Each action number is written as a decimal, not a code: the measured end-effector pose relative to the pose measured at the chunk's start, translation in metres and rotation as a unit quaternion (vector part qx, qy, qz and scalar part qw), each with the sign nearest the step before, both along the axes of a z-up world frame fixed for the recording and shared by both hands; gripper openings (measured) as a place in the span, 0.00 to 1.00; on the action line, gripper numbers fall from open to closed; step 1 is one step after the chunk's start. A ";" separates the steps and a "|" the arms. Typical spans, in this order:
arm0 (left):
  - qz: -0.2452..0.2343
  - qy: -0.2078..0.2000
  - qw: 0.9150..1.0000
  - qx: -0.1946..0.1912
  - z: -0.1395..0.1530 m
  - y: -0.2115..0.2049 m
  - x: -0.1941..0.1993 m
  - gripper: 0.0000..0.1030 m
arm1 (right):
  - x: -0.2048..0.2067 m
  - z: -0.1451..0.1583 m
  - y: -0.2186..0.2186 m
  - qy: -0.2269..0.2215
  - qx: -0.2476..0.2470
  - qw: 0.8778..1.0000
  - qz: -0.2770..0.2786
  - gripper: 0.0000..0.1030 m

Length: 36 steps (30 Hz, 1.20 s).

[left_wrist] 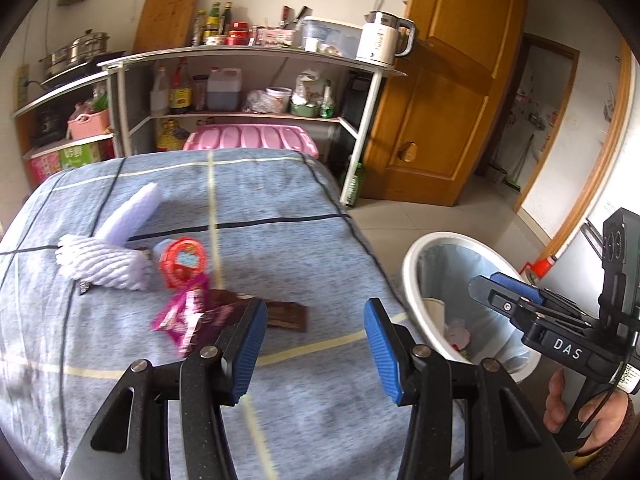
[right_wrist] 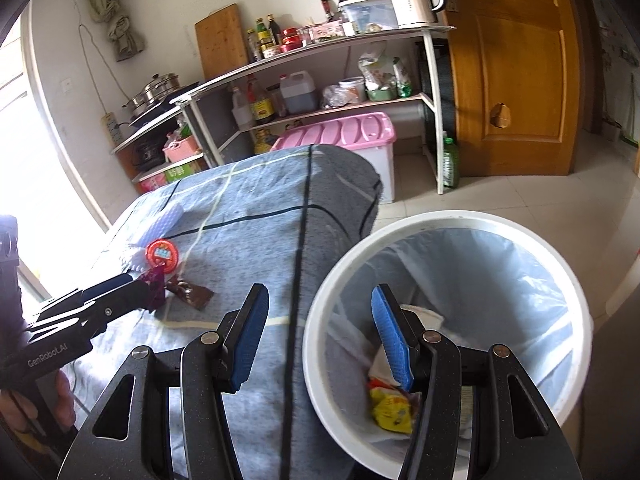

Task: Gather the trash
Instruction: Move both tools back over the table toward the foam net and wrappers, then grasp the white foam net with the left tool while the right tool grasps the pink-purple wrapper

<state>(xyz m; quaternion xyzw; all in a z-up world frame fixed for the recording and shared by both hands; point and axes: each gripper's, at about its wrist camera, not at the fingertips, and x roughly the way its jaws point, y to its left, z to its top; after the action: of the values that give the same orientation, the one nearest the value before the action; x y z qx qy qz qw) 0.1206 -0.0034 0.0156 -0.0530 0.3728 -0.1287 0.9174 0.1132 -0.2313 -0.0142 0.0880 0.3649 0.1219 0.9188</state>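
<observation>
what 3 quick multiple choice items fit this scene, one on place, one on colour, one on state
1. Where is the bin?
A. on the bed
B. on the floor beside the bed
C. on the shelf

2. What colour is the storage box lid?
A. pink
B. green
C. black

3. What is between the right tool pads?
A. a wrapper
B. a bottle
C. nothing

Answers:
1 B, it stands on the tiles by the bed edge.
2 A, the lid behind the bed is pink.
3 C, the gap is empty.
</observation>
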 end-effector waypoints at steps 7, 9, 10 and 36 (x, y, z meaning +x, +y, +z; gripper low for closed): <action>0.043 0.005 0.999 -0.003 -0.005 0.042 0.000 0.54 | 0.008 -0.004 0.039 0.003 -0.005 0.999 0.041 0.53; 0.054 0.010 0.999 -0.001 -0.009 0.051 0.000 0.54 | 0.011 -0.005 0.049 0.003 -0.005 0.999 0.052 0.53; 0.058 0.012 0.998 -0.001 -0.010 0.056 0.001 0.54 | 0.011 -0.007 0.054 0.004 -0.005 0.998 0.056 0.53; 0.135 0.023 0.990 -0.039 -0.023 0.165 0.038 0.67 | 0.043 -0.026 0.172 0.032 0.012 0.985 0.170 0.58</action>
<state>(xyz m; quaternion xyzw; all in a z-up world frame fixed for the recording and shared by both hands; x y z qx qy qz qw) 0.1585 0.1615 -0.0077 -0.1414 0.3777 -0.0169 0.9149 0.1561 -0.0590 -0.0398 0.0401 0.4025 0.2777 0.8714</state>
